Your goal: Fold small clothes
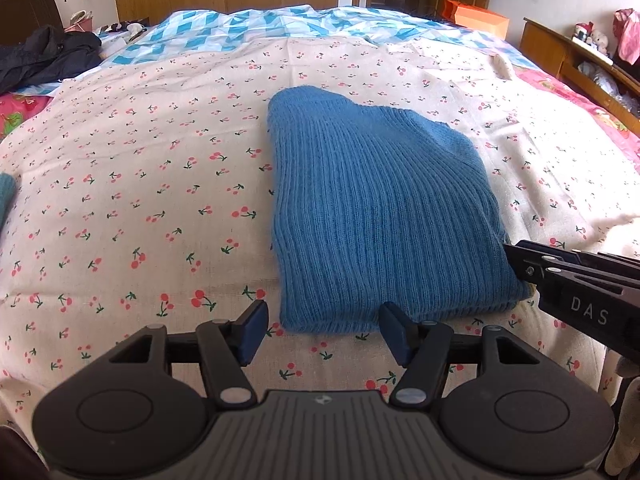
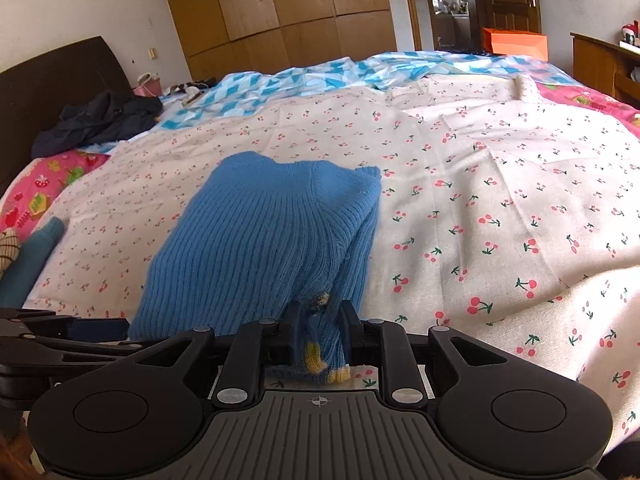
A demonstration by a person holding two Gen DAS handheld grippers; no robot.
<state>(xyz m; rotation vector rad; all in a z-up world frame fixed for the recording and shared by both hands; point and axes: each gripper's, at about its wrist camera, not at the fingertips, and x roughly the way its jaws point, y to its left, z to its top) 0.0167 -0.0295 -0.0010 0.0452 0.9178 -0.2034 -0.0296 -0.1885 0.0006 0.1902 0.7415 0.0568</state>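
A blue ribbed knit sweater (image 1: 372, 208) lies folded on the cherry-print sheet (image 1: 140, 184); it also shows in the right wrist view (image 2: 260, 240). My left gripper (image 1: 324, 330) is open, its fingers straddling the sweater's near left edge without holding it. My right gripper (image 2: 320, 328) is shut on the sweater's near right corner, where yellow trim shows. The right gripper also shows in the left wrist view (image 1: 516, 260) at the sweater's right edge. The left gripper's arm enters the right wrist view (image 2: 60, 336) at the left.
A dark jacket (image 1: 44, 56) lies at the far left of the bed. A blue checked cover (image 1: 248, 24) lies beyond the sheet. An orange bag (image 1: 476, 16) and wooden shelves (image 1: 572, 56) stand at the right. Teal and striped garments (image 2: 28, 256) lie at the left edge.
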